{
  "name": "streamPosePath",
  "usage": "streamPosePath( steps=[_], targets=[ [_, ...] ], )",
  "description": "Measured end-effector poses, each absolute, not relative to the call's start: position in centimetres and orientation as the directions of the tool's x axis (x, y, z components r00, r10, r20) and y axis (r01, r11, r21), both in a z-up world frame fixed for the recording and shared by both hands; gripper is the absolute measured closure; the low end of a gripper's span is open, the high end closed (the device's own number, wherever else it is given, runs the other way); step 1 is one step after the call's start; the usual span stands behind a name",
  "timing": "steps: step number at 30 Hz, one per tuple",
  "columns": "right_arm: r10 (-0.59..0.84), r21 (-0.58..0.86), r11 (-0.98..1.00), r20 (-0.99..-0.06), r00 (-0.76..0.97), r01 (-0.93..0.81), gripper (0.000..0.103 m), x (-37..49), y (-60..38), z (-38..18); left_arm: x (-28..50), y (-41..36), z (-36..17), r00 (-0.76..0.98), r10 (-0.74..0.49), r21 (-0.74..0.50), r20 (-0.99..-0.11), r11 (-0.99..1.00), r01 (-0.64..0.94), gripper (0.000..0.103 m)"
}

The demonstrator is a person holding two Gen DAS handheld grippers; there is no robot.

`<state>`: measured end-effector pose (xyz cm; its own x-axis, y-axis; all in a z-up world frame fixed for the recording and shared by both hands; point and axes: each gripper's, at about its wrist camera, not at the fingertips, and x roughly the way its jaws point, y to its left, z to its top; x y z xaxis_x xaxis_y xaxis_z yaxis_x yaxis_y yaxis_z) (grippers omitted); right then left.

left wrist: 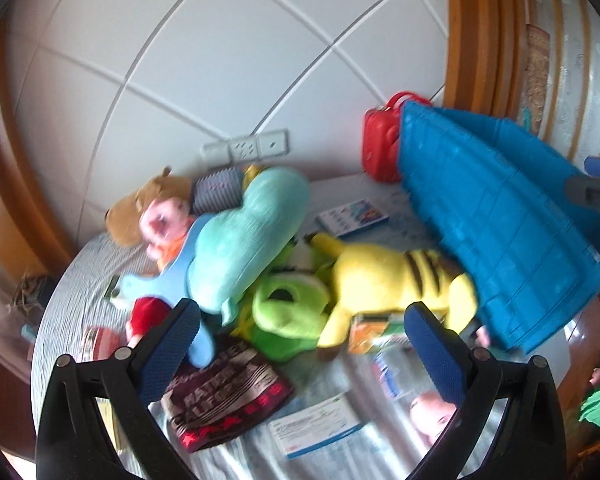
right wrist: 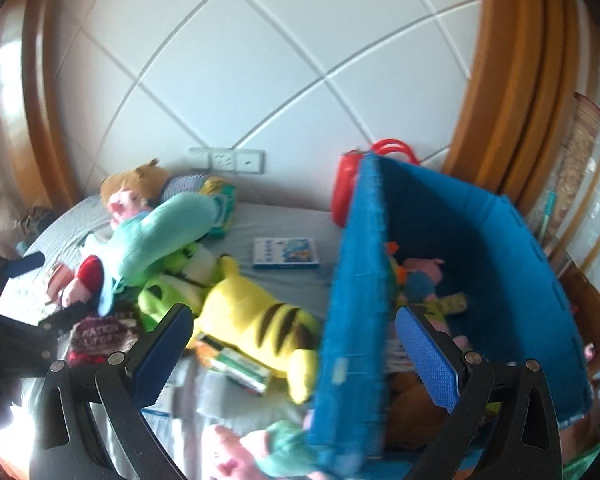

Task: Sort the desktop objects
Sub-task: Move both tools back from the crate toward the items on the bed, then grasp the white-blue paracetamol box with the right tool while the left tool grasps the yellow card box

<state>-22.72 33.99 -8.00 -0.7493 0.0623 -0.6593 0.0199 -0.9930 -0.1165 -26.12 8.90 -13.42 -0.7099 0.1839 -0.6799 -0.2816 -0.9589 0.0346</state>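
A heap of soft toys lies on a grey-clothed table (left wrist: pixel 364 400): a yellow striped plush (left wrist: pixel 396 280), a green plush (left wrist: pixel 288 312), a teal plush (left wrist: pixel 244 236) and a doll with a brown hat (left wrist: pixel 156 216). A blue basket (left wrist: pixel 496 216) stands at the right; in the right wrist view it (right wrist: pixel 476 248) holds several toys. My left gripper (left wrist: pixel 300 340) is open and empty above the heap. My right gripper (right wrist: pixel 292 340) is open and empty, straddling the basket's near wall. The yellow plush (right wrist: pixel 256 328) lies beside the basket.
A red case (left wrist: pixel 380 148) stands behind the basket. A small blue-and-white box (left wrist: pixel 352 216) lies on the cloth, also in the right wrist view (right wrist: pixel 286 254). A dark printed pouch (left wrist: pixel 228 396), leaflets (left wrist: pixel 320 428) and a carton (right wrist: pixel 236 364) lie near the front. Wall sockets (left wrist: pixel 248 148) sit behind.
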Motion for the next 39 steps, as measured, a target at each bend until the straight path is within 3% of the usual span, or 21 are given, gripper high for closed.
streamPosePath(
  steps=[12,20,28,39],
  targets=[
    [-0.062,-0.079,-0.978,-0.778,-0.625,0.195,0.001,-26.1,21.3,-17.4,-26.1,-5.9,-22.7,-0.602,0.074,-0.004,-0.795,-0.993,-0.118,0.000],
    [-0.136,-0.012,-0.945,-0.894,-0.427,0.326,0.001,-27.7,14.4,-28.2,-25.2,-11.0,-27.3,-0.537,0.045,-0.006,-0.843,-0.997,-0.075,0.000],
    [-0.101,0.013,-0.950,-0.958,-0.269,0.312,0.001,-28.3,11.6,-37.1,-24.1,-13.7,-30.7,-0.485,0.044,-0.023,-0.873,-0.999,-0.049,0.000],
    [-0.037,-0.066,-0.926,-0.964,-0.264,0.371,0.001,-29.6,8.7,-40.2,-23.4,-15.0,-32.5,-0.457,0.054,-0.041,-0.888,-0.998,-0.038,0.000]
  ],
)
